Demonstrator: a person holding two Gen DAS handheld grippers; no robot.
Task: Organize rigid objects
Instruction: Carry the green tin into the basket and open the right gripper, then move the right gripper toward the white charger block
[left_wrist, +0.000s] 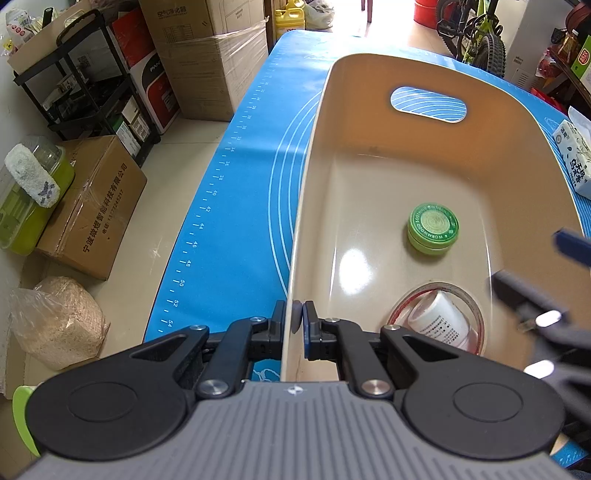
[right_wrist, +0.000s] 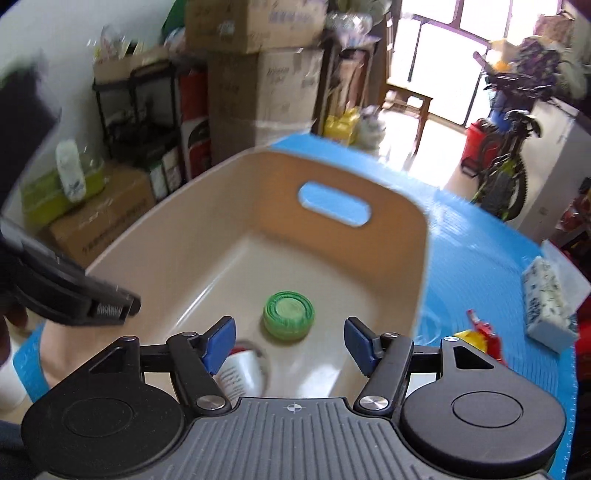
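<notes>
1. the round green tin lies on the floor of the beige plastic bin, near a white bottle inside a clear tape ring.
2. the left gripper is clamped on the bin's near wall.
3. the right gripper hangs over the bin, jaws apart and holding nothing.
4. the bin sits on a blue mat.

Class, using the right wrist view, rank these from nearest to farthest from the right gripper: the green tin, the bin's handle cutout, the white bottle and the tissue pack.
1. white bottle, just beyond the right gripper's left finger, in the bin.
2. green tin, ahead on the bin floor.
3. tissue pack, on the mat to the right.
4. handle cutout, in the bin's far wall.
</notes>
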